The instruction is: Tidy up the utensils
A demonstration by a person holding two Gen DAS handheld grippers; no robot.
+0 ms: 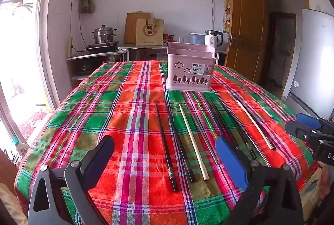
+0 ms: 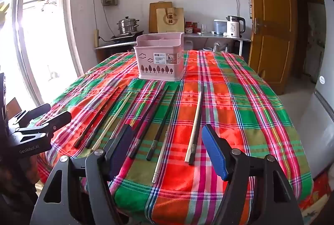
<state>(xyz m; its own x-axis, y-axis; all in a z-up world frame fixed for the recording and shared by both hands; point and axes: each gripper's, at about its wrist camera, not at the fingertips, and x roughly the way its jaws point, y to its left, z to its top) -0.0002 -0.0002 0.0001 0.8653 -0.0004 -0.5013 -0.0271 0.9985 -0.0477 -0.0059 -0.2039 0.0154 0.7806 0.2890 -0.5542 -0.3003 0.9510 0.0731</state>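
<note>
Pink basket (image 1: 189, 67) stands upright on plaid tablecloth (image 1: 129, 120). Chopsticks (image 1: 193, 142) lie in a row near basket's front. Left gripper (image 1: 165, 159) gapes wide, holding nothing.

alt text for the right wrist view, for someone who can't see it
The open right gripper hovers over loose chopsticks lying in a row on a plaid tablecloth. A pink basket stands behind them, and the left gripper shows at the left edge.

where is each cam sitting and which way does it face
Left wrist: on the left gripper, low at the table's near edge, facing the basket; own open fingers frame the chopsticks.
Right wrist: on the right gripper, same heading; open fingers, left gripper at frame left.
Shared: basket, chopsticks, plaid cloth, far counter.
</note>
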